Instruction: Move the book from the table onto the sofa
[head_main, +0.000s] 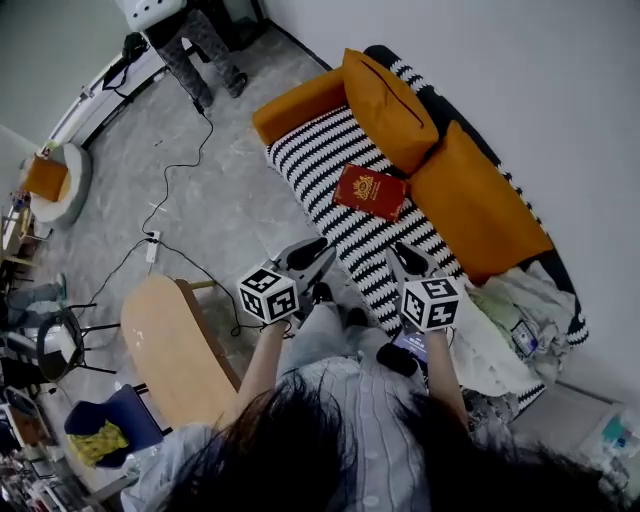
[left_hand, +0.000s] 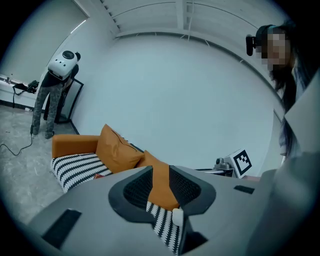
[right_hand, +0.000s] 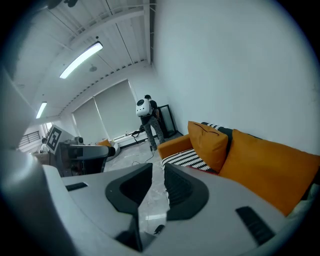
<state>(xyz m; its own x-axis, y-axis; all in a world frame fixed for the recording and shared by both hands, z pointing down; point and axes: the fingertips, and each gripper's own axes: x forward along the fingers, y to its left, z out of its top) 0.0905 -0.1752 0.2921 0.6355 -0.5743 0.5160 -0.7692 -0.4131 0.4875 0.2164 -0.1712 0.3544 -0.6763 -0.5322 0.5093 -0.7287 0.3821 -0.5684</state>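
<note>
A red book (head_main: 370, 192) lies flat on the black-and-white striped sofa seat (head_main: 315, 160), in front of two orange cushions (head_main: 388, 97). My left gripper (head_main: 318, 250) hovers in front of the sofa edge, short of the book, its jaws apart with nothing between them. In the left gripper view the left gripper (left_hand: 161, 171) looks at the sofa through its gap. My right gripper (head_main: 400, 252) hangs over the seat's near end, also empty. The right gripper (right_hand: 158, 167) shows only a narrow slit between its jaws, with floor behind.
A light wooden table (head_main: 175, 350) stands at the lower left. A cable (head_main: 175, 170) runs across the grey floor. A humanoid figure (head_main: 200, 45) stands at the far end. White cloths and bags (head_main: 505, 320) pile at the sofa's right end.
</note>
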